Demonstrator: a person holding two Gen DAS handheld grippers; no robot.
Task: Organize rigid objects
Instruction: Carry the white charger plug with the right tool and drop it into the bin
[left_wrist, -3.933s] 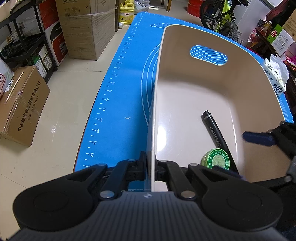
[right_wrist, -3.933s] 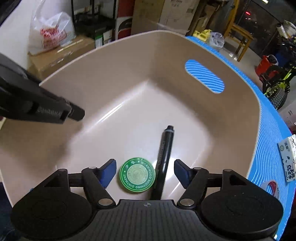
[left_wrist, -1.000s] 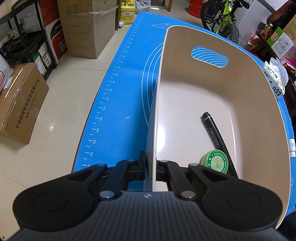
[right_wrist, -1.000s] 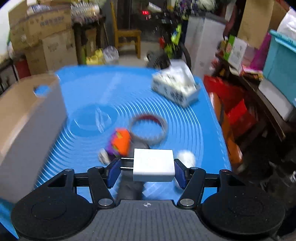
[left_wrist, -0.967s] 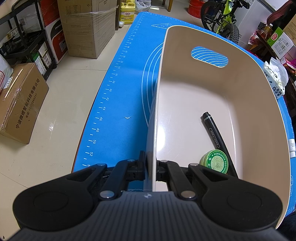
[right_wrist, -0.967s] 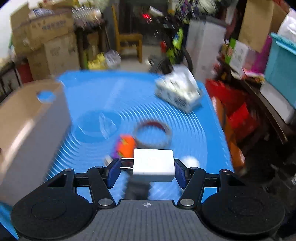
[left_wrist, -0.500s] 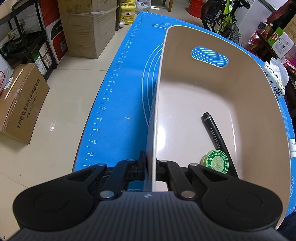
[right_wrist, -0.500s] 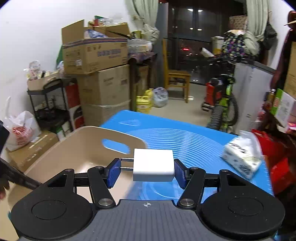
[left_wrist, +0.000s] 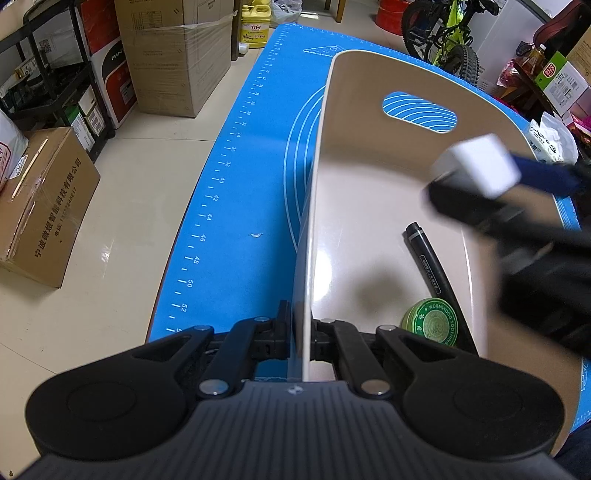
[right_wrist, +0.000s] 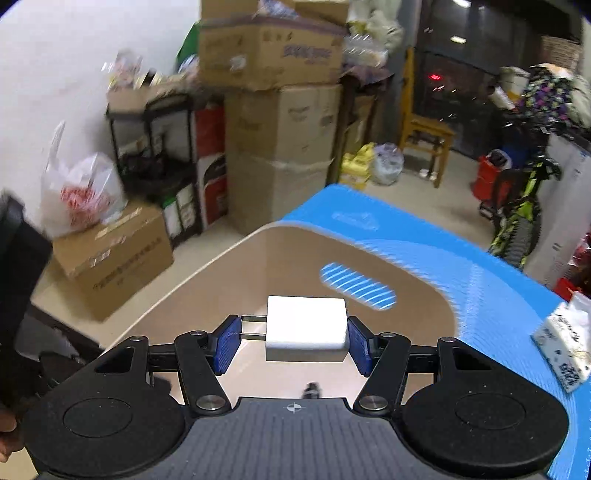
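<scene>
A beige plastic bin (left_wrist: 369, 147) with a slot handle stands on the blue mat (left_wrist: 251, 184). My left gripper (left_wrist: 301, 332) is shut on the bin's near left wall. Inside the bin lie a black marker (left_wrist: 428, 254) and a round green ointment tin (left_wrist: 432, 321). My right gripper (right_wrist: 293, 341) is shut on a white charger plug (right_wrist: 306, 328), its prongs against the left pad. In the left wrist view the white charger plug (left_wrist: 476, 166) hangs above the bin's right side. The bin (right_wrist: 295, 266) lies below it in the right wrist view.
A tissue pack (right_wrist: 565, 339) lies on the mat right of the bin. Cardboard boxes (left_wrist: 40, 199) and a black shelf (left_wrist: 48, 74) stand on the floor to the left. A bicycle (left_wrist: 443, 37) stands beyond the table's far end.
My right gripper has swung left with the charger plug, from above the loose items on the mat to above the bin. The left gripper has kept its hold on the bin wall.
</scene>
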